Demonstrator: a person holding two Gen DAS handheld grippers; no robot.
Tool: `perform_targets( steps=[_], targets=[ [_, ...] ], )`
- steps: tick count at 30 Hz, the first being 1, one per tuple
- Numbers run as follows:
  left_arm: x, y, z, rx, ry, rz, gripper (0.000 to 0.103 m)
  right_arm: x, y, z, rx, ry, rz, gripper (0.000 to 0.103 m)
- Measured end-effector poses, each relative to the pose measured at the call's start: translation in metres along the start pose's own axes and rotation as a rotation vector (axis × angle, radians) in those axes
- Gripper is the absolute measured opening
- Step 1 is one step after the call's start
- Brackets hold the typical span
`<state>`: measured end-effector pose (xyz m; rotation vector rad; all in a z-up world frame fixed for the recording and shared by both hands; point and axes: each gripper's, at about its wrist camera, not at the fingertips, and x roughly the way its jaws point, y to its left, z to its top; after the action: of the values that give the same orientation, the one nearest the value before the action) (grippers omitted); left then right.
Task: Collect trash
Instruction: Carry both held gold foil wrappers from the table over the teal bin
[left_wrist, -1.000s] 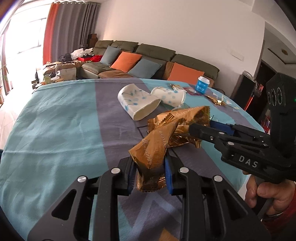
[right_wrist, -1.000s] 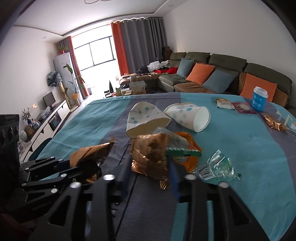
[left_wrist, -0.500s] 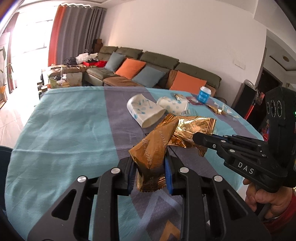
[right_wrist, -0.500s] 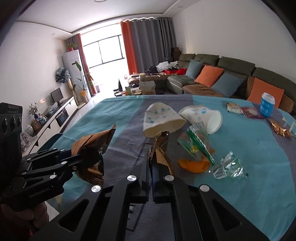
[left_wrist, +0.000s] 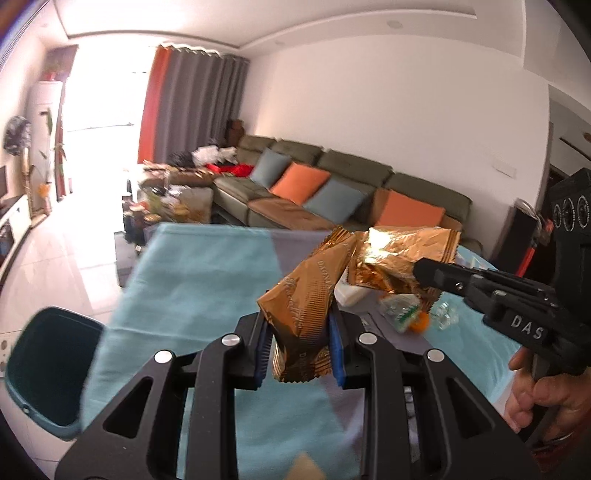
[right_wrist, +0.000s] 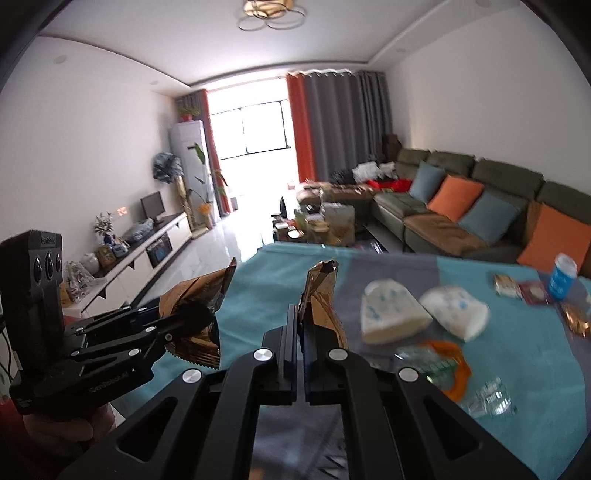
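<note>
Both grippers are clamped on gold wrappers, left gripper (left_wrist: 300, 345) on one wrapper (left_wrist: 306, 295), right gripper (right_wrist: 300, 354) on another (right_wrist: 320, 295), so I'd keep squeezing and swing both left to the bin (left_wrist: 48, 365) beside the bench (left_wrist: 199, 280).

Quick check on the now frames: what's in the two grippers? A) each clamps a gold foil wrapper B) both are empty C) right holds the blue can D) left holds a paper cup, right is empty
A: the left gripper is clamped on a gold foil wrapper, and the right gripper is shut on a second gold wrapper; the paper cups and blue can sit on the table.
</note>
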<state>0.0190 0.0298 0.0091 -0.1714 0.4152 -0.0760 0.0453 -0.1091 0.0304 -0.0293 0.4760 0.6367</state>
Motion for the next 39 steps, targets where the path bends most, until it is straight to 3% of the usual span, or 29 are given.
perform_targets(
  steps=[10, 20, 28, 39],
  targets=[
    [-0.060, 0.041, 0.025, -0.006, -0.137, 0.156, 0.026, 0.012, 0.050, 0.037, -0.084, -0.085, 0.096, 0.001],
    [-0.106, 0.074, 0.029, -0.033, -0.186, 0.305, 0.026, 0.039, 0.100, 0.056, -0.164, -0.085, 0.237, 0.001],
    [-0.140, 0.117, 0.020, -0.084, -0.171, 0.450, 0.026, 0.078, 0.138, 0.065, -0.215, -0.012, 0.347, 0.001],
    [-0.154, 0.201, -0.013, -0.215, -0.084, 0.561, 0.026, 0.149, 0.191, 0.054, -0.263, 0.183, 0.456, 0.002]
  ],
)
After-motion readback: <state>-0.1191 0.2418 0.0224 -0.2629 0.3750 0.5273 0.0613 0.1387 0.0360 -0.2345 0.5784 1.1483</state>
